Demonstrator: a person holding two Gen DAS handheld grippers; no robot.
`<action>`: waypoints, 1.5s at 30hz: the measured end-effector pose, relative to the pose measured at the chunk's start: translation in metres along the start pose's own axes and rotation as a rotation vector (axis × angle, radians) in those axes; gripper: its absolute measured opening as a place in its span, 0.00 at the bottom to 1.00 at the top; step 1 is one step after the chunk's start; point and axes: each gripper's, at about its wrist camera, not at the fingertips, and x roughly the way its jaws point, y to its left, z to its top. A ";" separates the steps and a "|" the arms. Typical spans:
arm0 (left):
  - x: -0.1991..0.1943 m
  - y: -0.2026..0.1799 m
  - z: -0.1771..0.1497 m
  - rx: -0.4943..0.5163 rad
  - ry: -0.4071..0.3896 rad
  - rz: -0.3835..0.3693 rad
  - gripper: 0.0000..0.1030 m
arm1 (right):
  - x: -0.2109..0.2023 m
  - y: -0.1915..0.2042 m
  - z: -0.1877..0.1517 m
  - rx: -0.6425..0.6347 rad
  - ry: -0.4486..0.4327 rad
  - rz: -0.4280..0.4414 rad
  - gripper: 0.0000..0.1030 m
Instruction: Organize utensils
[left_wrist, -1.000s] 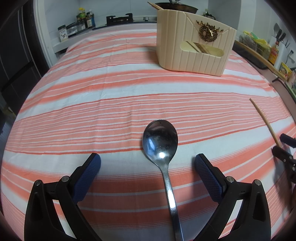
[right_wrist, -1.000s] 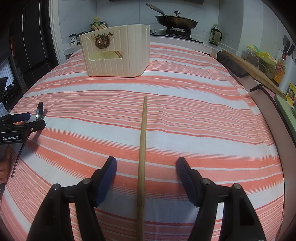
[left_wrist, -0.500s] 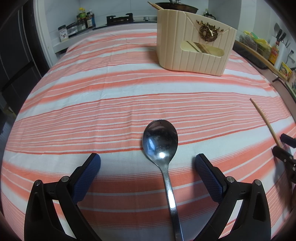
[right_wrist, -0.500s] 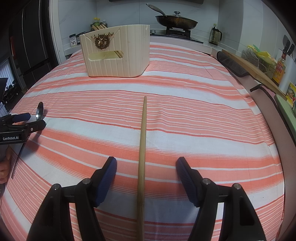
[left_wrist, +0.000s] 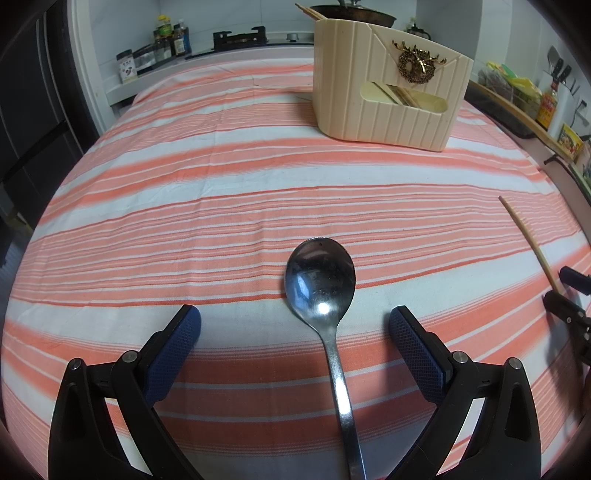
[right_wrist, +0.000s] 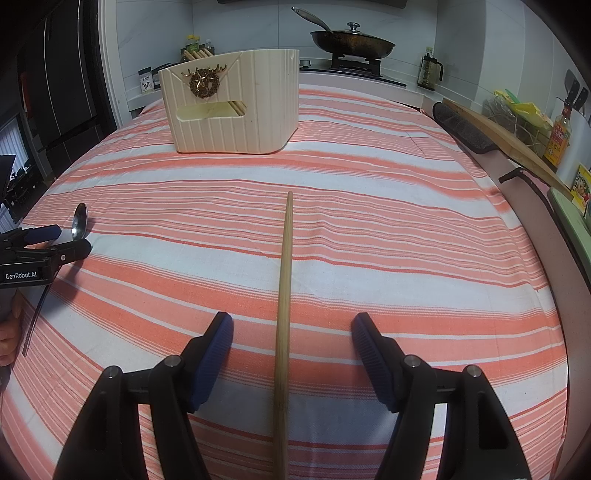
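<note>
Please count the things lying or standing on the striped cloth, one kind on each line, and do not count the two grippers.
Metal spoon: 1
Wooden chopstick: 1
Cream utensil holder: 1
Total: 3
The sticks inside the holder are too hidden to count.

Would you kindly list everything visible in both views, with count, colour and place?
spoon: 1, silver, on cloth between left gripper's fingers
chopstick: 1, wooden, on cloth between right gripper's fingers
holder: 1, cream with gold deer badge, far on cloth, chopsticks inside
tablecloth: 1, orange-white striped
pan: 1, dark, lidded, on stove behind
bottles: several, back-left counter
sauce bottle: 1, brown, right shelf
left gripper: black, blue pads, open
right gripper: black, blue pads, open
</note>
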 end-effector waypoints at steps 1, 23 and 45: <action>0.000 0.000 0.000 -0.001 0.000 -0.002 0.99 | 0.000 0.000 0.000 0.000 0.000 0.000 0.67; -0.011 0.023 0.016 -0.048 0.123 -0.164 0.98 | -0.024 -0.030 -0.003 0.029 0.223 0.193 0.67; -0.070 0.028 0.043 -0.033 -0.103 -0.191 0.35 | -0.036 -0.014 0.096 0.082 0.021 0.286 0.07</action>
